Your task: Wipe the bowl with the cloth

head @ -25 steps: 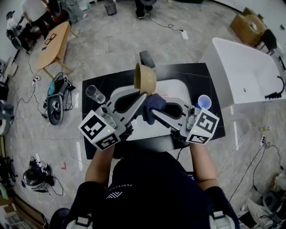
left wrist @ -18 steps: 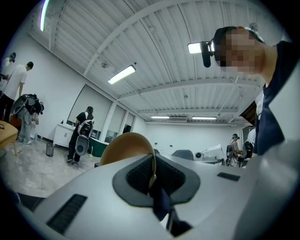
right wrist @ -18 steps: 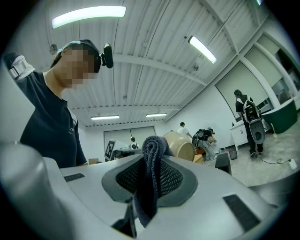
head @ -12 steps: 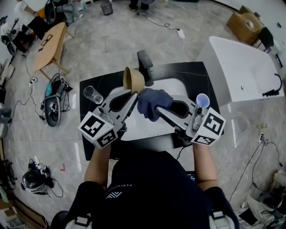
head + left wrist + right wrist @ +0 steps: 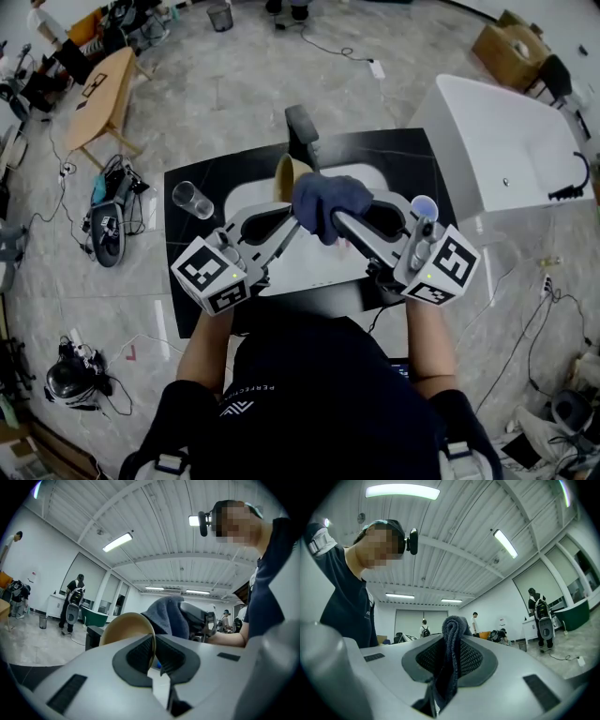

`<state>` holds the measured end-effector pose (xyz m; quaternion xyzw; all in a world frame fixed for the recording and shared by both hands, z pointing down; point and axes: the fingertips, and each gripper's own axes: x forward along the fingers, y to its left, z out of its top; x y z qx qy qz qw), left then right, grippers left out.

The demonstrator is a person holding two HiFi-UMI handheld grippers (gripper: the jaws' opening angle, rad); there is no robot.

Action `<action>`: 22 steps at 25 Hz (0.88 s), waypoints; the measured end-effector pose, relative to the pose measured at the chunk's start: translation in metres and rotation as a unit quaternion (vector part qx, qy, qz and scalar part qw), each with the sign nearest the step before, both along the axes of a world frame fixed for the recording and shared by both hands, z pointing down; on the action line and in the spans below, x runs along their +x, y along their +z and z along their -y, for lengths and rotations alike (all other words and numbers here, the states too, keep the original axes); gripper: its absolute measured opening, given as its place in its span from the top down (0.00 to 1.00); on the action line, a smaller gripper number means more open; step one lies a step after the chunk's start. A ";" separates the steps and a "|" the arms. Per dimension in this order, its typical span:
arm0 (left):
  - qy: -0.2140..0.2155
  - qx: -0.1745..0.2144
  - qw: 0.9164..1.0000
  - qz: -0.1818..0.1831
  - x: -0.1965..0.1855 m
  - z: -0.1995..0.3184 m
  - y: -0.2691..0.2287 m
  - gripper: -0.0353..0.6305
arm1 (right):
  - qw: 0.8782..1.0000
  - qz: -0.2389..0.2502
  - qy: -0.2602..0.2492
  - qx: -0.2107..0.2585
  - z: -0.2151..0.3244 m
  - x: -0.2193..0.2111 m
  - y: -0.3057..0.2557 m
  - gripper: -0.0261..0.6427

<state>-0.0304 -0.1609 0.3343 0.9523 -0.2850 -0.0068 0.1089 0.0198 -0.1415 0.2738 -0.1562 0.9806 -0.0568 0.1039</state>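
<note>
Large lab hall; strip lights [image 5: 402,491] on ribbed ceiling [image 5: 454,531]; white bathtub [image 5: 506,141] and sink surface [image 5: 183,244] stand on open floor [image 5: 244,94].

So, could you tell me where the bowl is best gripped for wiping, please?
By its rim, as the left claw does now: the bowl is tipped on edge, so its thin wall slips between the jaws from the person's side, leaving the rest free for the cloth in the right claw.

Steep overhead, level close-ups; common bowl [image 5: 286,178]
</note>
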 end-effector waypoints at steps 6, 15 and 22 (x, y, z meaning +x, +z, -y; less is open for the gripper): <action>0.059 0.013 0.998 -0.009 0.012 -0.013 -0.004 0.92 | 0.999 -0.013 0.033 0.001 0.011 0.004 0.006 0.84; 0.119 0.029 0.992 -0.003 0.024 -0.033 -0.013 0.92 | 0.997 -0.036 0.065 0.016 0.018 0.015 0.007 0.84; 0.204 0.053 0.977 -0.017 0.024 -0.062 -0.017 0.92 | 0.997 -0.034 0.075 0.012 0.022 0.023 0.012 0.84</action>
